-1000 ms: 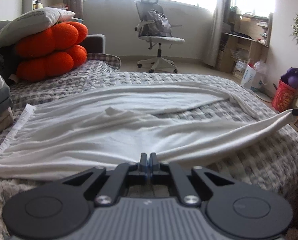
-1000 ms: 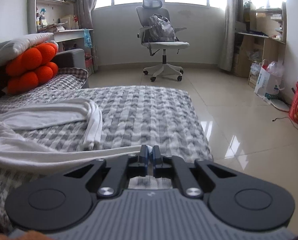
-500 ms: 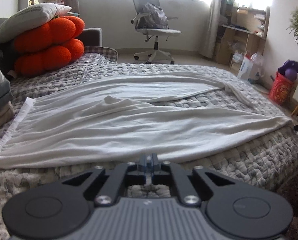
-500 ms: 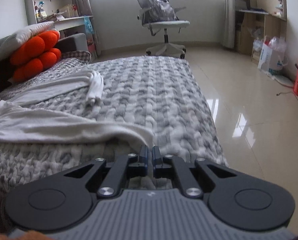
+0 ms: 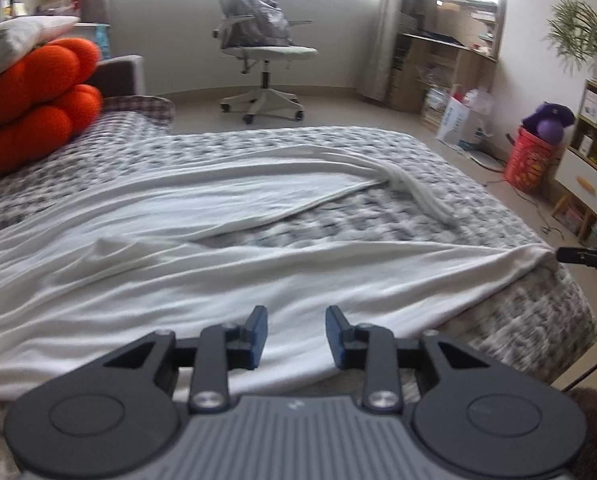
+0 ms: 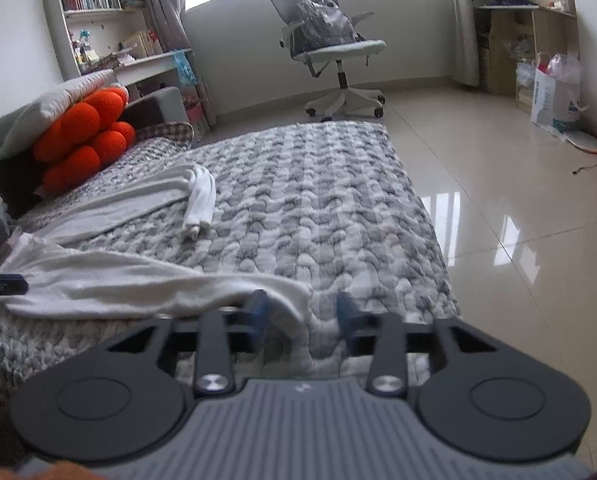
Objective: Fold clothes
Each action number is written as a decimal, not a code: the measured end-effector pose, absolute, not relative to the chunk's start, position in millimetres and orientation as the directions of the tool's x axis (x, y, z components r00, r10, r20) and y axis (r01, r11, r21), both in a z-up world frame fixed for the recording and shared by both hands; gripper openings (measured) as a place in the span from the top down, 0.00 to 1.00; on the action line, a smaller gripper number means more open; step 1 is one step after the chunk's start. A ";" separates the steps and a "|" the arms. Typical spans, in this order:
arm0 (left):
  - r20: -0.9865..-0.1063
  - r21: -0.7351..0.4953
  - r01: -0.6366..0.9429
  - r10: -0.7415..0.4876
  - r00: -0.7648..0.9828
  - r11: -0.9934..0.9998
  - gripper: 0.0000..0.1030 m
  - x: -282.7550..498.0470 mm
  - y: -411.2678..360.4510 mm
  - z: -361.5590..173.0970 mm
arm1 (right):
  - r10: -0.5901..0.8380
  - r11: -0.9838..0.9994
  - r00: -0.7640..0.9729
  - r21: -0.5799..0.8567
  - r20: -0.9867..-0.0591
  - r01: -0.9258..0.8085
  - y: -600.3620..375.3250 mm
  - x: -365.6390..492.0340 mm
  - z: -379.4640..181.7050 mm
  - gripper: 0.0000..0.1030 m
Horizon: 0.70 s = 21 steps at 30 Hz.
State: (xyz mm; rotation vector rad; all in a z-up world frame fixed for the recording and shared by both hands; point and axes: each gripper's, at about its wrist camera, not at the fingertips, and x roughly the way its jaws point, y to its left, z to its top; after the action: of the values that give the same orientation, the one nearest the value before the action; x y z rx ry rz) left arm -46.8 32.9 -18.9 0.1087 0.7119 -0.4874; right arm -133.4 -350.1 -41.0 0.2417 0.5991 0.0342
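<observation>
A white long-sleeved garment lies spread flat on the grey knit bedcover, one sleeve trailing toward the far right. My left gripper hovers over the garment's near edge; its jaws are opening and the pads press on nothing. In the right wrist view the garment ends in a corner at the bed's near edge. My right gripper is at that corner with its jaws opening, and the cloth lies loose by the left finger. The bunched sleeve rests further back.
An orange knobbly cushion under a white pillow sits at the bed's far left. An office chair holding a bag stands by the window. Shelves, a white bag and a red basket line the right wall. Shiny tile floor runs right of the bed.
Both grippers were shut on the garment's near edge, holding it taut. The cloth has been laid on the bed and both grippers have let go and opened. The left view has shifted right.
</observation>
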 end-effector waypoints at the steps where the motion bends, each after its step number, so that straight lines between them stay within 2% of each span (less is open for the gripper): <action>1: -0.652 -0.068 0.472 -0.397 0.645 0.879 0.67 -44.8 26.9 -19.3 | 0.105 0.972 0.828 0.235 -0.551 0.033 -350.6 -132.1 -40.6 0.58; 9: -0.684 -0.079 0.511 -0.419 0.597 0.856 0.67 -27.3 -21.4 -31.1 | 0.146 0.971 0.836 0.237 -0.529 -0.020 -354.5 -123.9 -42.5 0.60; 14: -0.700 -0.082 0.526 -0.425 0.574 0.846 0.67 -25.2 -38.5 -40.0 | 0.175 0.973 0.822 0.224 -0.541 -0.060 -352.9 -121.9 -45.2 0.73; 18: -0.706 -0.082 0.530 -0.424 0.567 0.844 0.65 -22.7 -43.3 -42.3 | 0.169 0.980 0.817 0.184 -0.552 -0.078 -348.6 -123.3 -45.7 0.90; 21: -0.711 -0.079 0.533 -0.422 0.562 0.843 0.64 -22.1 -44.3 -43.0 | 0.160 0.982 0.828 0.172 -0.537 -0.078 -347.4 -126.2 -43.9 0.95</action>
State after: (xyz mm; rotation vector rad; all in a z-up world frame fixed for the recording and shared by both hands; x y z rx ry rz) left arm -22.1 -44.3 -43.0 0.1510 0.7944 -0.5646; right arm -126.2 -347.4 -43.9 0.1448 0.5813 0.1268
